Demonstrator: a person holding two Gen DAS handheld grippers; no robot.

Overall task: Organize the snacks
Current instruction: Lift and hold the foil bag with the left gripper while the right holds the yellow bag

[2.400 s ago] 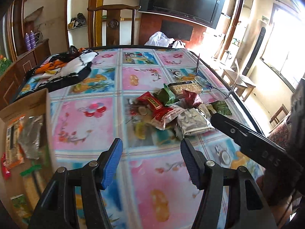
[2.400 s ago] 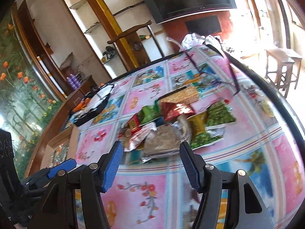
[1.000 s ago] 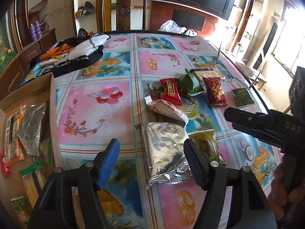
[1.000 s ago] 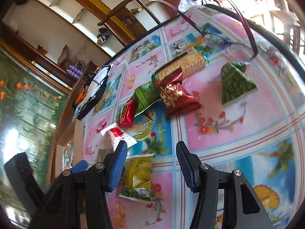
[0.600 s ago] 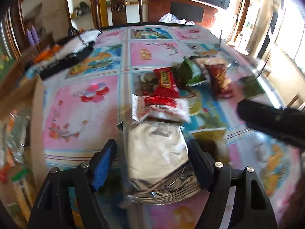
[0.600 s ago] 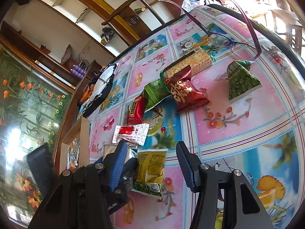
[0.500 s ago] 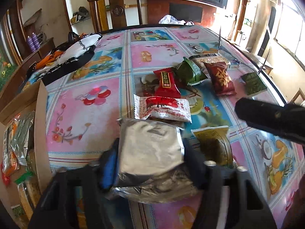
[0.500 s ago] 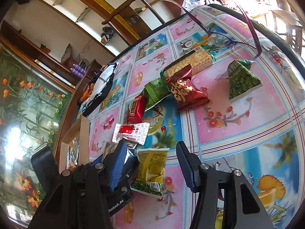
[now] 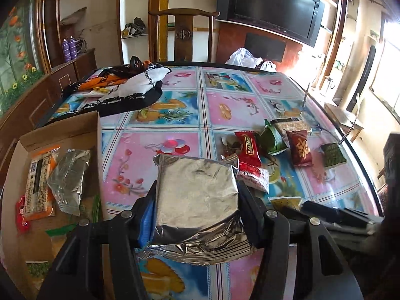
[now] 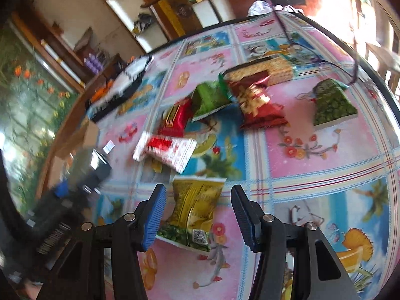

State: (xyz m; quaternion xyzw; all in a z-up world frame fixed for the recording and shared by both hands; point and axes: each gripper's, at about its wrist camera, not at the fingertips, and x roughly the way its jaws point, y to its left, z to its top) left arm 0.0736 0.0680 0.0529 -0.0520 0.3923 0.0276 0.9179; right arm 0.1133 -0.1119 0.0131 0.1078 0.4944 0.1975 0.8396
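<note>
My left gripper [image 9: 197,207] is shut on a silver foil snack bag [image 9: 196,195] and holds it above the table. A cardboard box [image 9: 60,135] with several snack packs lies to its left. My right gripper [image 10: 198,215] is open with a yellow snack pack [image 10: 193,205] lying between its fingers on the table. Beyond it lie a white-and-red pack [image 10: 166,151], a red pack [image 10: 176,117], a green pack [image 10: 211,98], a dark red pack [image 10: 257,107], a cracker pack [image 10: 265,71] and a green pea pack [image 10: 331,103].
The table [image 9: 225,105] has a flowered glossy cover. A black and white bag [image 9: 125,92] lies at its far left. A wooden chair [image 9: 183,32] stands behind the table. A thin cable [image 10: 325,62] runs by the cracker pack. The table edge curves close on the right.
My left gripper closed on the silver foil bag and lifted it, turning toward the box. My right gripper moved down around the yellow pack.
</note>
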